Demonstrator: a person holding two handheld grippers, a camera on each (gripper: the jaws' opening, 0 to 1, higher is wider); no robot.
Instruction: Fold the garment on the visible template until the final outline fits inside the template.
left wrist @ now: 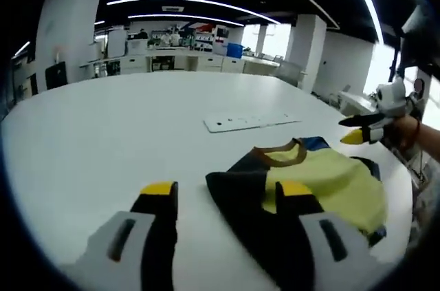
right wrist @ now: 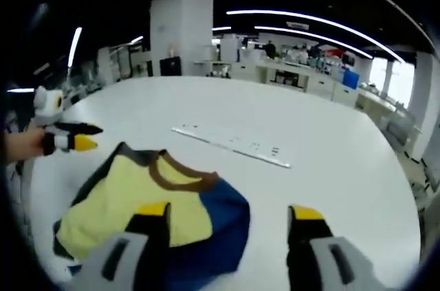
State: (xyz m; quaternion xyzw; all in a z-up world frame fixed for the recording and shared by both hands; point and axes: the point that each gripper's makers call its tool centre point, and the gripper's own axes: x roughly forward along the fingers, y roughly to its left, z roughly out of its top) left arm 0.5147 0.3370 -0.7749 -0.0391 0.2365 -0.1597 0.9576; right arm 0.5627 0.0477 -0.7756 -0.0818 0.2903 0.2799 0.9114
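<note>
- In the left gripper view, my left gripper [left wrist: 227, 198] rises from the bottom with its yellow-tipped fingers [left wrist: 158, 190] spread wide and nothing between them.
- The left-hand finger stands over bare white bench [left wrist: 103, 139]; the right-hand one overlaps the dark edge of the shirt [left wrist: 323, 181] in the picture (I cannot tell whether it touches the cloth).
- The shirt lies crumpled on the bench right of centre: a yellow body, a brown neckband [left wrist: 280, 154] facing away from me, dark navy at the near left side and a patch of blue at the far edge.
- Beyond it, a flat white strip with small dark marks [left wrist: 251, 122] lies on the bench, apart from the shirt.
- At the far right, the right gripper [left wrist: 357, 136] comes in, held by a hand [left wrist: 405, 133]; its yellow tips look pressed together and it hangs just past the shirt's right edge, holding nothing that I can see.
- In the right gripper view, the left gripper [right wrist: 88, 144] shows at the left edge, yellow tips together in profile, near the shirt's far left corner.
- The shirt [right wrist: 130, 198] fills the lower left there, with the yellow in front, the brown neckband [right wrist: 180, 175] in the middle and blue cloth to the right.
- The white strip [right wrist: 234, 146] lies beyond it on the bench [right wrist: 330, 139].
- My right gripper [right wrist: 229, 215] stands at the bottom, fingers [right wrist: 306, 214] spread and empty, one over the shirt and the other over bare bench.
</note>
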